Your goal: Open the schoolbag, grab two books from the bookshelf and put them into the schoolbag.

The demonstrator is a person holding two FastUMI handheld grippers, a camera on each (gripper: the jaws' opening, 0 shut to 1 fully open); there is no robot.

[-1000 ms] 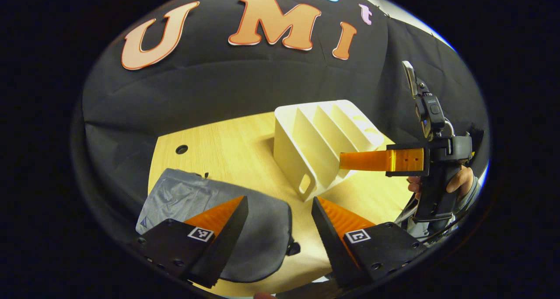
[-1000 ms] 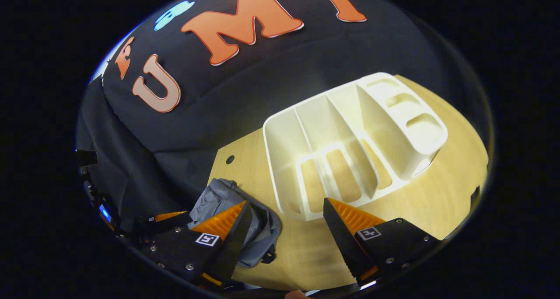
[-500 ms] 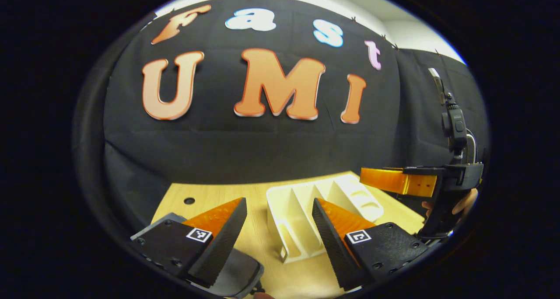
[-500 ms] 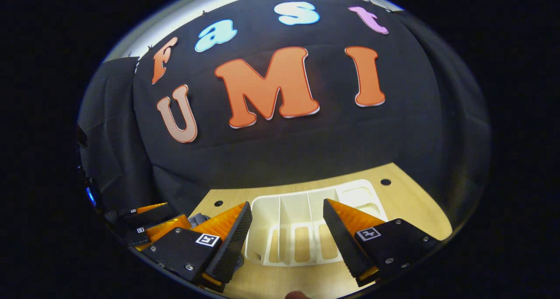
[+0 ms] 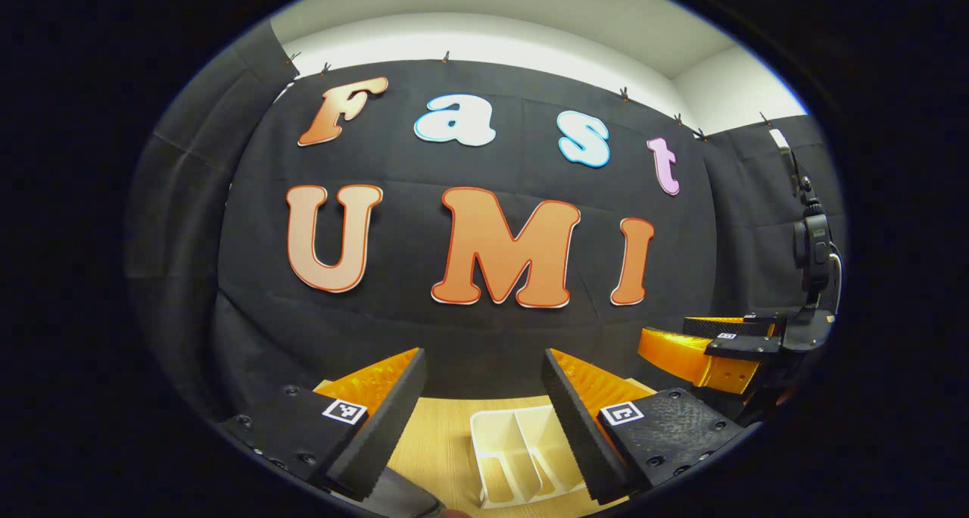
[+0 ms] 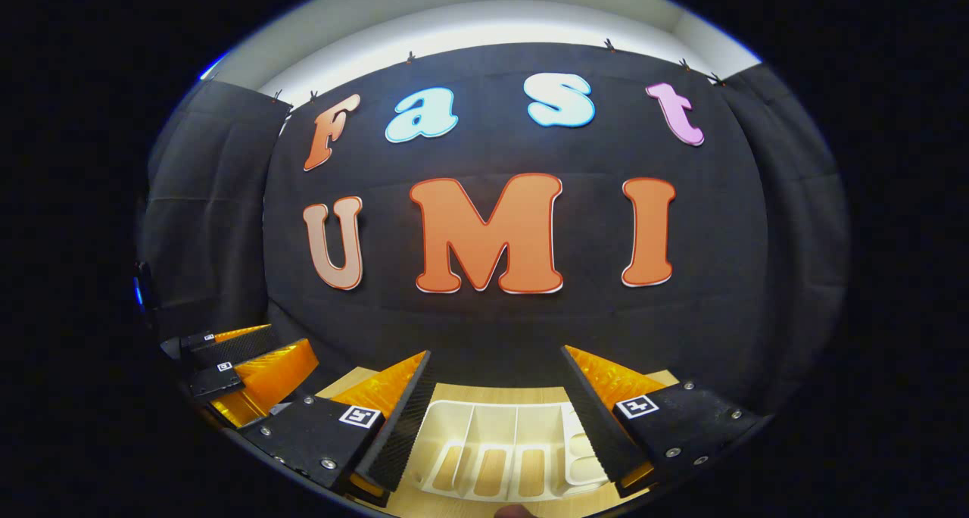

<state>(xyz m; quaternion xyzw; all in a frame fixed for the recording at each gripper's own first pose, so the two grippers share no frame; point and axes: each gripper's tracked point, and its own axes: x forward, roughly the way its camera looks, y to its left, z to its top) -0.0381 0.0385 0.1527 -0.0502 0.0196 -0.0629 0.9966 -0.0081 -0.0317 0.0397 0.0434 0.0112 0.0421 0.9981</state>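
Hovering level, the left gripper (image 5: 481, 363) and right gripper (image 6: 496, 366) both stand wide with nothing between the fingers; the cream plastic slotted bookshelf (image 6: 500, 446) sits at six o'clock on the pale wooden table (image 5: 447, 435), its visible slots holding no books; a grey corner at seven o'clock may be the schoolbag (image 5: 401, 499); judging progress needs the bag in sight, so tilting down would help.

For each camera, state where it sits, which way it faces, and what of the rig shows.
Left gripper view: rides the left gripper, faces the booth wall over the white bookshelf; its open fingers show, the right gripper farther right.
Right gripper view: rides the right gripper, faces the same wall; its open fingers show, the left gripper at left.
Shared: wall, bookshelf, wooden table.
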